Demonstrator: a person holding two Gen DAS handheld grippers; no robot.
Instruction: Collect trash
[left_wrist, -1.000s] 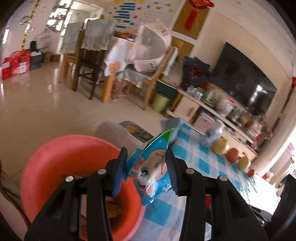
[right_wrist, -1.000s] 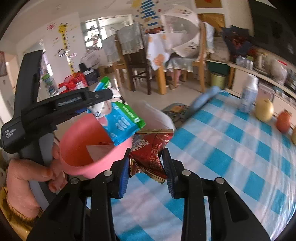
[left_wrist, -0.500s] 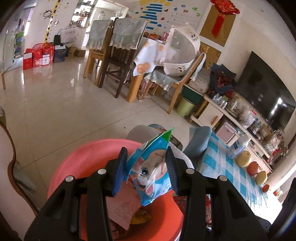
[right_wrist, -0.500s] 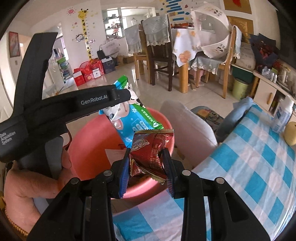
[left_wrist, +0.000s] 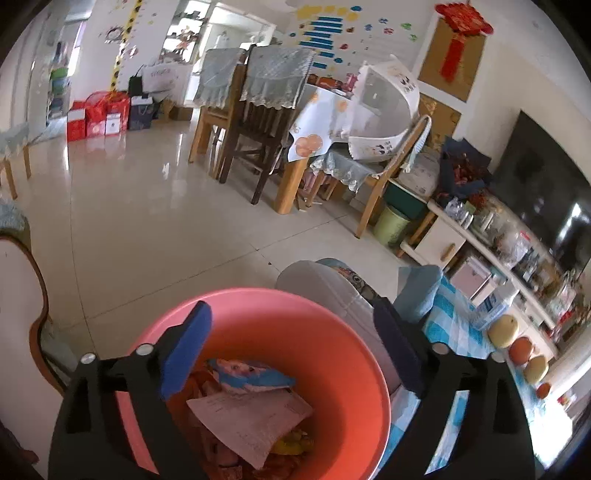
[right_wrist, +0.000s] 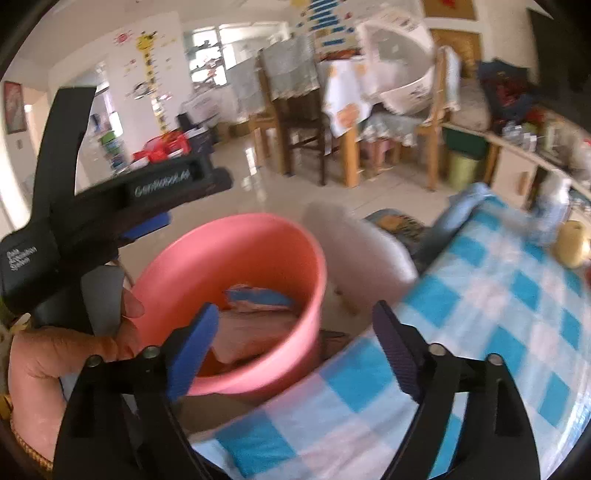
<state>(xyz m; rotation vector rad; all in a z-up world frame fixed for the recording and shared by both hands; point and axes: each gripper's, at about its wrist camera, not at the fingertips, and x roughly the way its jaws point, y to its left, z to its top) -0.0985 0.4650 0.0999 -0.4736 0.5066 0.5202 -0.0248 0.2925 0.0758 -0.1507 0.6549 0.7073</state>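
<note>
- Left wrist view: tiled living-room floor, dining chairs (left_wrist: 258, 122) and a covered table behind; pink bin (left_wrist: 258, 369) close below the camera.
- Left gripper (left_wrist: 291, 350) spread wide over the bin mouth, jaws just opened, nothing between the blue pads (left_wrist: 184, 354). Blue cartoon packet (left_wrist: 251, 373), clamped half a second ago, now lying in the bin on top of a paper slip (left_wrist: 251, 417) and other scraps.
- Right wrist view, blurred: blue-checked tablecloth (right_wrist: 480, 332) at right, bin (right_wrist: 236, 266) at its edge, left gripper (right_wrist: 155, 221) and the hand (right_wrist: 66, 354) holding it at left.
- Right gripper (right_wrist: 291, 354) also released, jaws just opened, empty. Red wrapper pinched earlier gone from the pads; a dark scrap (right_wrist: 332, 343) showing just beside the bin wall, between bin and cloth, too blurred to identify. Blue packet (right_wrist: 258, 297) visible inside the bin, ahead of the open jaws.
</note>
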